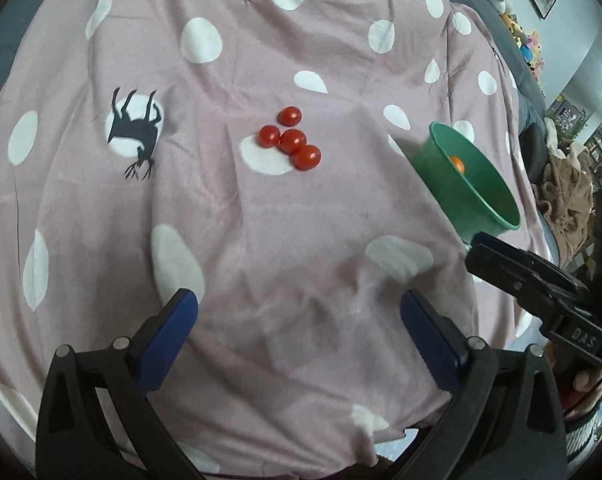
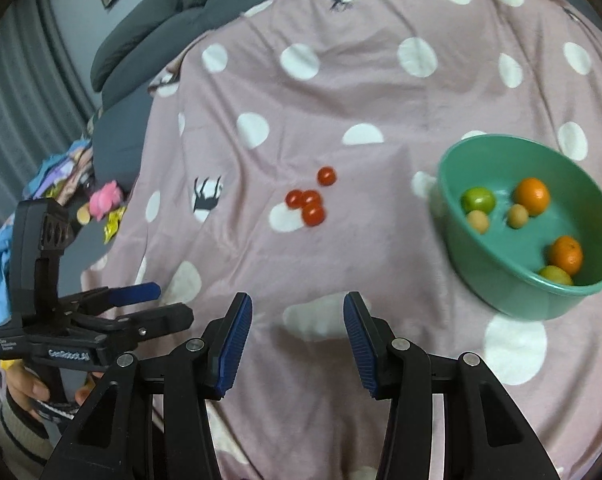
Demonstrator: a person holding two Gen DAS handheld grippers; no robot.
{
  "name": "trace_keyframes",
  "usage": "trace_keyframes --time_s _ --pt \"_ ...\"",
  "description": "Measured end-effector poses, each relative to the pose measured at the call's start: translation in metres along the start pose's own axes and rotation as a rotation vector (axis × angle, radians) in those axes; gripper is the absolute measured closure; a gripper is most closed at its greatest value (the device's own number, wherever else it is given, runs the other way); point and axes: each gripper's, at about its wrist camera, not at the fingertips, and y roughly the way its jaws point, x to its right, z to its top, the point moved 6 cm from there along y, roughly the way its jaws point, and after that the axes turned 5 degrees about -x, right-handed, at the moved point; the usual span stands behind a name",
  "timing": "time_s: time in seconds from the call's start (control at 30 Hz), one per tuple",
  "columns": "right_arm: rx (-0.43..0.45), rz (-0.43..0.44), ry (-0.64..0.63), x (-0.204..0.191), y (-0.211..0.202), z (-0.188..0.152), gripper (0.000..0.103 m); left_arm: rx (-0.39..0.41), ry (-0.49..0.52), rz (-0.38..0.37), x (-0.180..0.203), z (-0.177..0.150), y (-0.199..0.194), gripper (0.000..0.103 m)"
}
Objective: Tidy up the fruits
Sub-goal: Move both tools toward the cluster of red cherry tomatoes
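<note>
Several red cherry tomatoes [image 1: 291, 140] [image 2: 309, 200] lie in a tight cluster on the pink spotted cloth [image 1: 261, 220]. To their right stands a green bowl [image 2: 501, 288] [image 1: 433, 160] holding two oranges [image 2: 533, 196], a green fruit [image 2: 477, 199] and small yellowish fruits. My left gripper [image 1: 297, 300] [image 2: 171, 302] hovers over bare cloth in front of the tomatoes, jaws wide open and empty. My right gripper [image 2: 297, 300] [image 1: 475, 250] is partly open with nothing between its pads, near the bowl's front left edge.
The cloth covers a raised surface and hangs over its edges. Grey sofa cushions [image 2: 141, 36] sit behind it at the left. Toys and wrappers [image 2: 101, 200] lie on the far left, and a brown blanket pile [image 1: 565, 196] lies on the right. A hand [image 2: 25, 392] holds the left gripper.
</note>
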Motion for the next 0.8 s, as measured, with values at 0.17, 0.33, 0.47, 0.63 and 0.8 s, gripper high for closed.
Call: trace_keyframes --time_s 0.17,0.33,0.47,0.63,0.8 --pt "-0.029 0.009 -0.023 -0.015 0.013 0.001 0.055 0.011 -0.029 -0.001 -0.016 -0.007 -0.004 0.001" --pt "-0.053 0.017 -0.035 -0.026 0.027 0.002 0.055 0.030 -0.063 -0.038 -0.029 -0.007 -0.009 0.002" --pt "-0.046 0.027 -0.028 -0.028 0.029 0.005 0.055 0.041 -0.070 -0.055 -0.032 -0.007 -0.011 0.002" --pt "-0.042 0.033 0.001 -0.020 0.035 0.009 0.055 0.040 -0.067 -0.048 -0.036 -0.002 -0.007 0.002" --pt "-0.063 0.041 0.060 -0.004 0.047 0.013 0.055 0.047 -0.062 -0.041 -0.040 0.012 0.001 0.009"
